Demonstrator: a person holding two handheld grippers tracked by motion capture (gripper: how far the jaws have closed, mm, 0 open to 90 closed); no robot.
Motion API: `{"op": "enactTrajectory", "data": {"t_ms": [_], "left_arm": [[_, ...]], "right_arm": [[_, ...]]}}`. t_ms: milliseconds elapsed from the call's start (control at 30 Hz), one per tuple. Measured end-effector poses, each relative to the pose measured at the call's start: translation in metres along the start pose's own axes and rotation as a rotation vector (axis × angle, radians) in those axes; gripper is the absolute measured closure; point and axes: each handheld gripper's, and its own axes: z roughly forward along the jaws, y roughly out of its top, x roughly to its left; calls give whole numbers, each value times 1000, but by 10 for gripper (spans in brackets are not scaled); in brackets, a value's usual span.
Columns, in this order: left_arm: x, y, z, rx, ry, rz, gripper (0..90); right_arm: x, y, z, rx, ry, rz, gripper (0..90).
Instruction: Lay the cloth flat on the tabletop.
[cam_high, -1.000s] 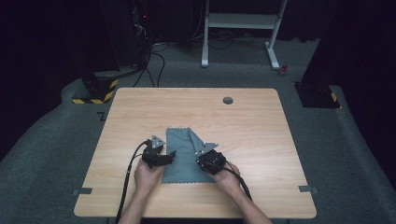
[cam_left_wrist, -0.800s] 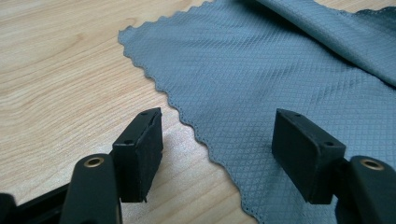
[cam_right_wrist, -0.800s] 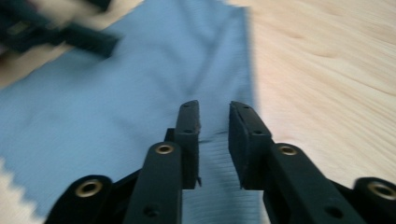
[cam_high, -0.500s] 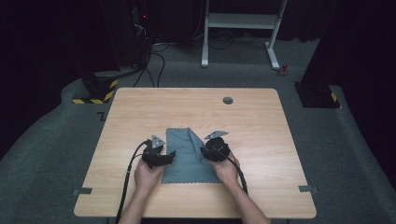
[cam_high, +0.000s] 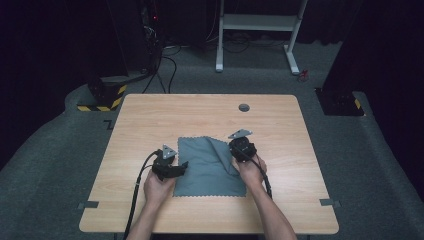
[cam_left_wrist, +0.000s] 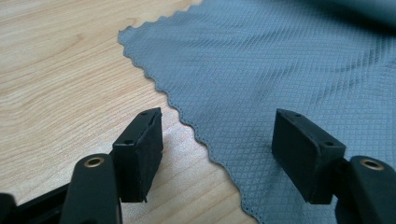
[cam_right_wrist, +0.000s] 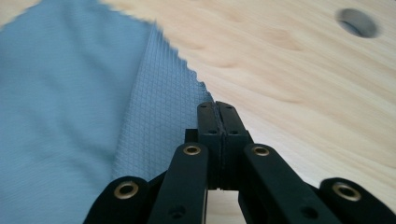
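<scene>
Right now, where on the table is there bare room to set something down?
Bare wood lies between the grey cloth and the table's far edge, short of the round hole, and along both side edges. The near middle is crowded by the left gripper and right gripper.

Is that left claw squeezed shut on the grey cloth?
No: in the left gripper view the left claw stands wide open, its black pads apart over the scalloped edge of the cloth, gripping nothing.

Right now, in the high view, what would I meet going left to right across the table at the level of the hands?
Bare table → left gripper → grey cloth → right gripper, pinching the cloth's lifted edge → bare table again.
</scene>
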Motion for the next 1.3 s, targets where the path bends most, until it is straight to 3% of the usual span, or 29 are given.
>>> {"op": "enactTrajectory", "data": {"t_ms": [67,133,500,700,967,1100,1200,1300], "left_arm": [[0,0,0,0,0,0,341],[0,0,0,0,1,1,341],[0,0,0,0,2,0,340],[-1,0,0,0,2,-1,340],[-1,0,0,1,3,-1,339],[-1,0,0,0,4,-1,339],[-1,0,0,-1,4,-1,339],[-1,0,0,-1,4,-1,339]], "right_arm": [[-11,3,2,11,-35,1,900],[-20,2,5,11,-42,43,900],[-45,-11,31,23,-6,143,900],[-59,-17,34,12,4,190,900],[-65,-20,43,-3,7,195,898],[-68,-22,41,-5,-5,215,830],[-74,-24,29,-39,7,242,774],[-71,-29,11,-62,28,210,779]]}}
